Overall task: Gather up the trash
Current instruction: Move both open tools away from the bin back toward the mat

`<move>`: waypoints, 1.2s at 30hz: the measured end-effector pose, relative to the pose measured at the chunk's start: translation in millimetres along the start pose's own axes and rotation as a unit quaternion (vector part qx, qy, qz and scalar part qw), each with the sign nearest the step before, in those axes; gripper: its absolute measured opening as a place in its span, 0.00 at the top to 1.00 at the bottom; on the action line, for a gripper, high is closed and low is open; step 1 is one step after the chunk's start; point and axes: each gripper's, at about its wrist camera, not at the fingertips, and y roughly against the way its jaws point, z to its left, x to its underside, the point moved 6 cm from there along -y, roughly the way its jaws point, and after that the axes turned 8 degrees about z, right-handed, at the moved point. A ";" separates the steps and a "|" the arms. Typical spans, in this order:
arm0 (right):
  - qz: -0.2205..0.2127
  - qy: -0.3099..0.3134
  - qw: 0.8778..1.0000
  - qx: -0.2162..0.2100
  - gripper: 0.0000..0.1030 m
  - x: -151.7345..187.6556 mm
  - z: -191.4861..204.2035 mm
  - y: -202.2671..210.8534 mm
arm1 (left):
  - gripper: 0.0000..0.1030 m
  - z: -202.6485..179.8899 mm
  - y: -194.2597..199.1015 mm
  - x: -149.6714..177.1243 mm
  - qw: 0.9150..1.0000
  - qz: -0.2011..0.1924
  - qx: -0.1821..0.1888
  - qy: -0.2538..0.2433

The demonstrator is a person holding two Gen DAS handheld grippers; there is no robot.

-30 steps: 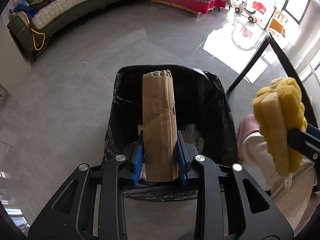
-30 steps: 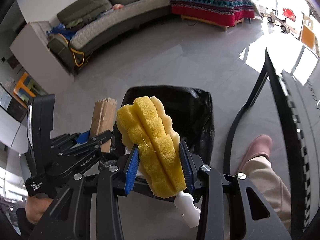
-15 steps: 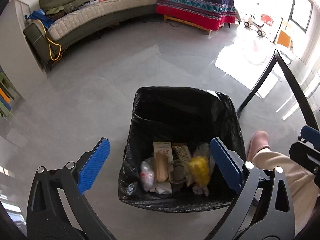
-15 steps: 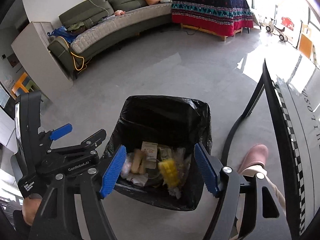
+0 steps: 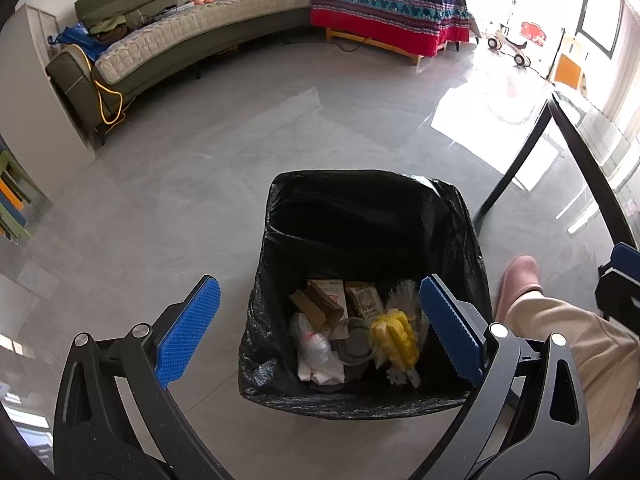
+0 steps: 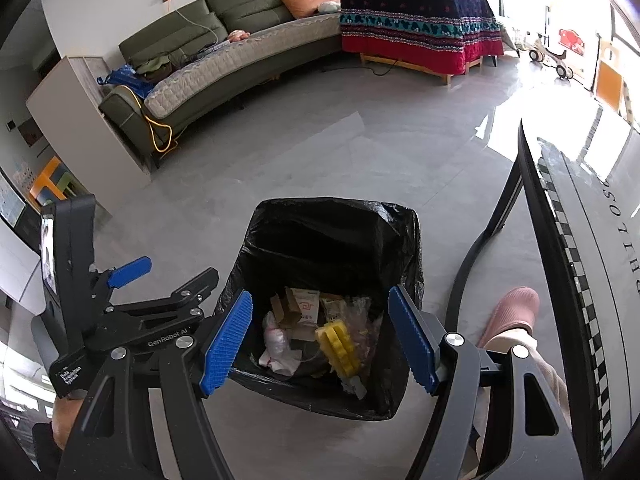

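The left gripper gapes wide, its ribbed blue pads holding nothing; its jaws have just been opening. The right gripper stands about half spread and empty, its jaws also just opened. Below both, at lower centre of each frame, a square bin lined with a crinkled black bag holds the lumpy yellow sponge, a folded cardboard strip, clear wrappers and white paper. A pink slipper sits at right.

Glossy black plastic bin liner
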 end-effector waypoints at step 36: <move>-0.099 -0.103 0.989 0.049 0.24 11.2 -143.4 113.5 | 0.06 -193.0 55.8 -28.7 0.983 -0.031 0.101 -0.148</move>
